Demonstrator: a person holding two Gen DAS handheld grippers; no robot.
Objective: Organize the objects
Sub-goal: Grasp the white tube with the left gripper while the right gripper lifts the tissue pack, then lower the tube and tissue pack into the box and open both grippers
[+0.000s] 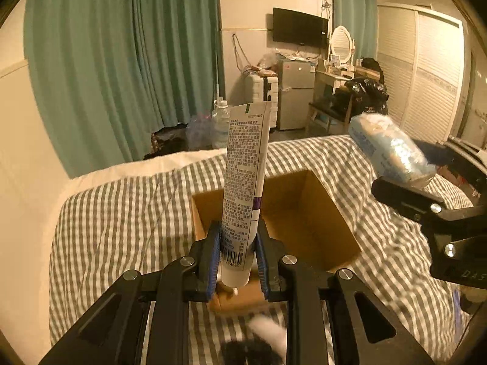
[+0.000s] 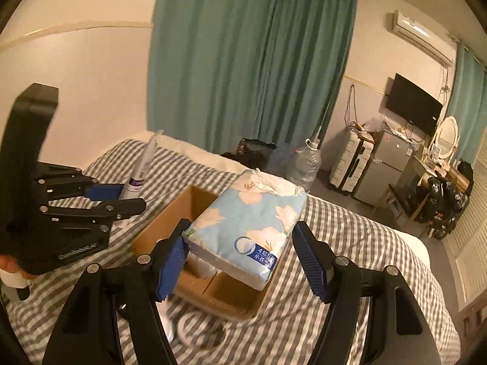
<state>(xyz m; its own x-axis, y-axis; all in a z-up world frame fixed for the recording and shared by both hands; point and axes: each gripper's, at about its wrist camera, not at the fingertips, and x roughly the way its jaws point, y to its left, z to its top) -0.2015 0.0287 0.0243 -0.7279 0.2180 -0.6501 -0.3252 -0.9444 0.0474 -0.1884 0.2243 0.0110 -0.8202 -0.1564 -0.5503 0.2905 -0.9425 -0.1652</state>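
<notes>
Covering the bed (image 1: 121,213), gingham; teal curtains (image 1: 121,60) behind.

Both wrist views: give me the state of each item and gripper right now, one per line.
Toothpaste tube: upright, clamped near its cap end.
Tissue pack: opened, held over the box.
Cardboard box: open-topped, on the bed.
Left gripper: shut on the tube.
Right gripper: holding the pack; right finger looks off it.

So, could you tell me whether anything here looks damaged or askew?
The tissue pack, which the right claw has over the cardboard box, has a ragged torn-open top with tissue poking out. It also hangs tilted.
</notes>
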